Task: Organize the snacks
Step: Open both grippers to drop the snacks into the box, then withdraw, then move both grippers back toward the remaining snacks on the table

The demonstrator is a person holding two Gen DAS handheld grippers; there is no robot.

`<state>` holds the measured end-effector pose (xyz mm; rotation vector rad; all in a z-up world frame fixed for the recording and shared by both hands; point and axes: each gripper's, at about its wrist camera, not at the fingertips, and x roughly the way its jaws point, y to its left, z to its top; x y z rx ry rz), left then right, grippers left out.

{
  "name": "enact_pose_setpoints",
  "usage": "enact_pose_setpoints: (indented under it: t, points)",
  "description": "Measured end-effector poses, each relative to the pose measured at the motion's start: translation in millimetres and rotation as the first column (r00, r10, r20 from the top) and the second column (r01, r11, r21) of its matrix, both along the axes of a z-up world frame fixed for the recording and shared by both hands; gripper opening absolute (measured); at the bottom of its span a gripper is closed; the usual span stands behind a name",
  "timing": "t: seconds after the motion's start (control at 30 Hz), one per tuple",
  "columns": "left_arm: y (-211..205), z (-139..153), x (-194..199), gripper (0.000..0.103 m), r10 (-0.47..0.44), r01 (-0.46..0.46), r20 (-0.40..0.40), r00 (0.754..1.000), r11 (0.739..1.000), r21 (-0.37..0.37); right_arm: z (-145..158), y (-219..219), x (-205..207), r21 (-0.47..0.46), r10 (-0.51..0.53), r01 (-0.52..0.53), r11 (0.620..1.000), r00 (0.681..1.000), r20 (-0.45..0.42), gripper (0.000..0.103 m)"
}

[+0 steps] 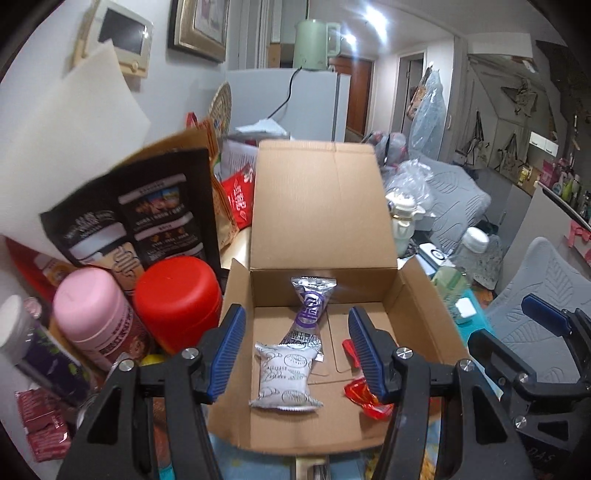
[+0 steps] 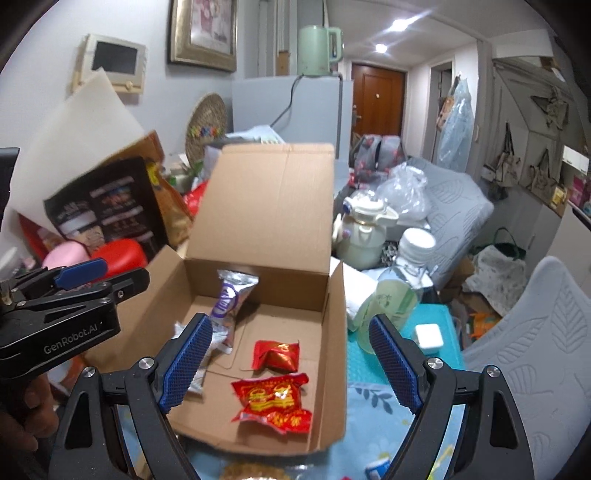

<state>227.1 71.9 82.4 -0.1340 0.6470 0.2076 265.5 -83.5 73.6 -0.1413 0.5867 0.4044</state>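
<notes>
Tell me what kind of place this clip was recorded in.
Most likely a lived-in home, a cluttered living or dining area. A kettle stands on a small white fridge, a framed picture hangs on the wall, and a wooden entrance door shows down the hall.

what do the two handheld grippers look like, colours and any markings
Both are matte black, with angular arms cut through by triangular openings and joined by round silver screw heads. Each finger carries a long blue pad with a ribbed or knurled face. The left gripper shows white "GenRobot.AI" lettering on its side in the right wrist view. The right gripper has the same build. No cables show.
</notes>
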Motion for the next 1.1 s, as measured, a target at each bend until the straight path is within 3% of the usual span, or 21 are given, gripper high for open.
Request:
enact_pose_setpoints:
  t: [0.33, 0.4, 0.47, 0.77, 1.1]
  points:
    - [-14.8, 28.4, -63.6, 0.058, -0.02, 0.018, 0.072, 0.997, 1.0, 0.022, 28.6, -15.6, -64.9, 0.016, -0.015, 0.014, 1.0, 0.997, 0.082, 0.088]
    - [-17.8, 29.9, -76.6, 0.074, -0.021, 0.018, 0.076, 0.997, 0.999, 0.03, 30.8, -21.6, -76.9, 0.025, -0.017, 0.015, 1.0, 0.996, 0.092, 0.089]
    - [-21.7, 31.1, -90.4, 0.083, -0.035, 0.031, 0.101, 0.994, 0.999, 0.035, 31.9, -24.6, -86.8, 0.036, -0.016, 0.012, 0.999, 0.995, 0.1, 0.091]
    - [-32.3, 18.7, -140.8, 0.086, -0.089, 0.087, 0.112, 0.99, 0.996, 0.026, 18.8, -40.2, -131.9, 0.091, 0.007, -0.016, 0.996, 0.994, 0.106, 0.098]
    - [-25.1, -14.3, -173.4, 0.086, -0.121, 0.12, 0.093, 0.988, 0.993, 0.016, -11.9, -46.9, -162.7, 0.098, -0.009, 0.002, 0.995, 0.997, 0.076, 0.1]
